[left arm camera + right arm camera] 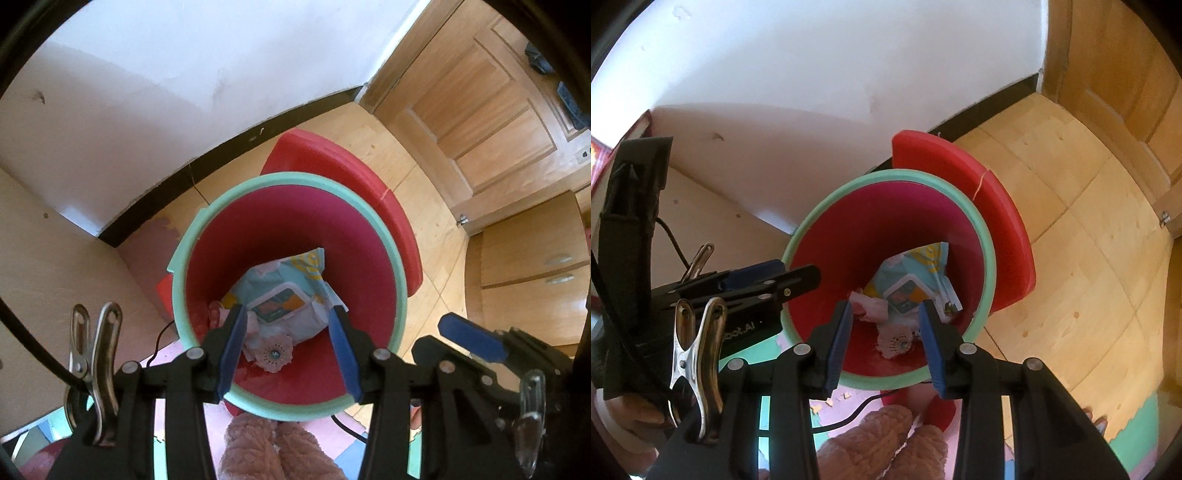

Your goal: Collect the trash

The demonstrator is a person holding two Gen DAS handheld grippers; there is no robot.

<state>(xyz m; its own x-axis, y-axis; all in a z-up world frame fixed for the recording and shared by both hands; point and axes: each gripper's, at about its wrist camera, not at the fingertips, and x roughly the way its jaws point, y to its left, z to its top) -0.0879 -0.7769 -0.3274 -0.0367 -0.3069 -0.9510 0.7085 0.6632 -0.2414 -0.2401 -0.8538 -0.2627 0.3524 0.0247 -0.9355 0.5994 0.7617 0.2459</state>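
Red plastic forms the bin (295, 373), ringed by a mint-green rim; its red lid (354, 184) stands flipped up behind, toward the dark skirting. Wood floor (1071, 221) lies open to the right, and a pale panel stands close by on the left. Inside on the bottom lie a wipes packet (291, 291), crumpled pink paper and a small round lacy piece. Both grippers point steeply down over the bin's mouth. The left gripper (288, 347) and the right gripper (886, 343) each have blue pads parted, nothing between them.
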